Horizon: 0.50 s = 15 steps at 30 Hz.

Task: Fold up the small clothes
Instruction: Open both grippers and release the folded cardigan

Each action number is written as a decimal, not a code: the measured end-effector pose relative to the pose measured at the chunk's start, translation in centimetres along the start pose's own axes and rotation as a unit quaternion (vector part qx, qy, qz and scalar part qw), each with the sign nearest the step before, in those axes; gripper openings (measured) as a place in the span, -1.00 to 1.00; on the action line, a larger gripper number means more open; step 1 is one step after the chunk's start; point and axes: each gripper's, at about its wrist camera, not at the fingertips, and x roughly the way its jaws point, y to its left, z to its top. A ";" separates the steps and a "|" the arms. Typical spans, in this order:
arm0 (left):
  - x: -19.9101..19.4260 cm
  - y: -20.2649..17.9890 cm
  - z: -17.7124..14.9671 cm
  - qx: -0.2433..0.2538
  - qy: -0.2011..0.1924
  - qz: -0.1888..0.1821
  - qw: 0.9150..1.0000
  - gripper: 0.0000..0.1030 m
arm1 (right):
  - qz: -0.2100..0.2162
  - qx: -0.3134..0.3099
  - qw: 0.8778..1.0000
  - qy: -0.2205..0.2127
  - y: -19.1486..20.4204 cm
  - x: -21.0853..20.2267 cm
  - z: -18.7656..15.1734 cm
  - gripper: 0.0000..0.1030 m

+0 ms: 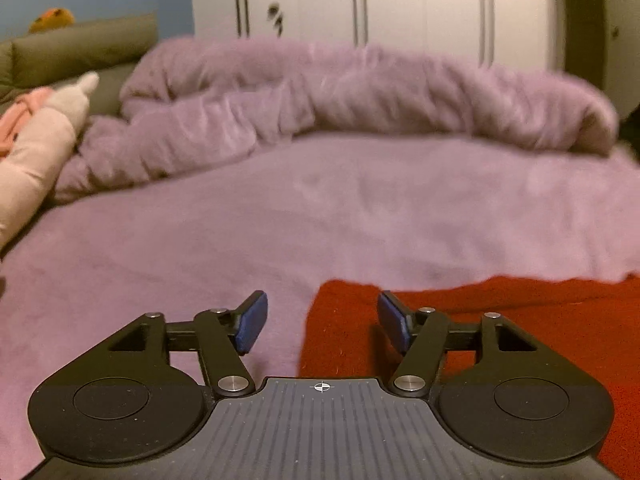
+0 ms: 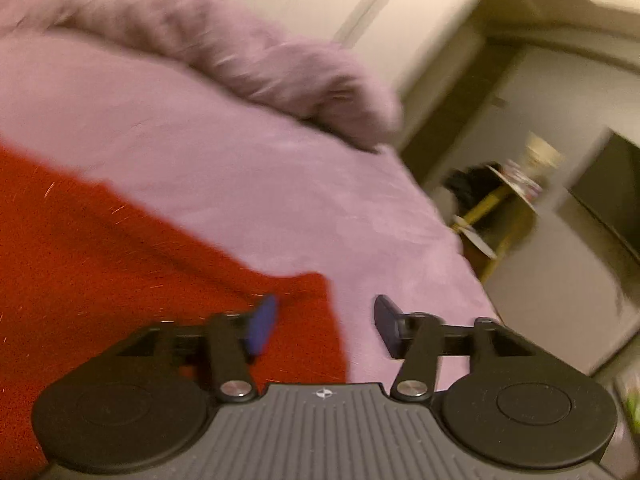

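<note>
Bedroom, dim and warm-lit, with a bed [image 1: 320,216] under a mauve fleece sheet filling most of both views. Bunched along the far side, a fluffy duvet [image 1: 320,92] of the same mauve, rumpled into thick rolls. Behind it, white wardrobe doors [image 1: 360,0] with long dark vertical handles; a small dark mark on one door, too blurred to read as writing. At far left, an olive-green headboard [image 1: 80,44] topped by an orange plush toy [image 1: 52,20], with pale pink soft toys [image 1: 36,140] lying against it at the bed's edge. Flat on the sheet, near side, a red cloth [image 1: 500,320], nubbly like terry, its left corner reaching between the pads of the left gripper [image 1: 322,320]. Spread wide, that gripper, blue pads apart and clasping nothing, one pad over bare sheet and the other over the red fabric. Seen from the right wrist, the same red cloth [image 2: 120,260] spreading from the left, its right corner ending under the right gripper [image 2: 324,324], likewise splayed and empty, left pad above the cloth and right pad above the sheet; contact with the fabric impossible to judge through the motion blur. Off the bed's right edge, a yellow-legged side table [image 2: 496,208] carrying blurred items, print on them illegible. No readable brand or label anywhere; only a small crosshair mark on each gripper body.
</note>
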 end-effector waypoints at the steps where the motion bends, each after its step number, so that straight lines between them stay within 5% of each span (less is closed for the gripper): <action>1: -2.0 0.3 -0.4 -0.004 -0.008 -0.026 1.000 0.40 | 0.010 0.031 0.999 -0.006 -0.9 -1.5 -0.4 0.03; 3: -5.3 0.1 -1.7 -0.015 -0.015 -0.070 0.997 0.56 | 0.052 0.088 0.994 -0.025 -2.2 -5.0 -1.4 -0.05; 5: -7.3 -0.9 -3.0 -0.013 -0.005 -0.111 0.994 0.62 | 0.142 0.145 0.978 -0.038 -2.6 -8.8 -2.9 -0.14; 8: -8.6 -2.8 -4.9 -0.012 0.014 -0.156 0.988 0.69 | 0.317 0.194 0.928 -0.032 -1.2 -12.6 -5.0 -0.23; 10: -8.6 -3.6 -5.9 -0.026 0.033 -0.185 0.982 0.70 | 0.396 0.195 0.897 -0.008 0.6 -13.6 -6.1 -0.32; 11: -8.5 -3.8 -6.3 -0.029 0.041 -0.190 0.981 0.69 | 0.406 0.191 0.894 0.003 1.3 -13.7 -6.5 -0.34; 15: -8.4 -3.6 -7.9 0.037 0.046 -0.118 0.991 0.69 | 0.325 0.199 0.924 0.021 -0.7 -12.5 -8.4 -0.40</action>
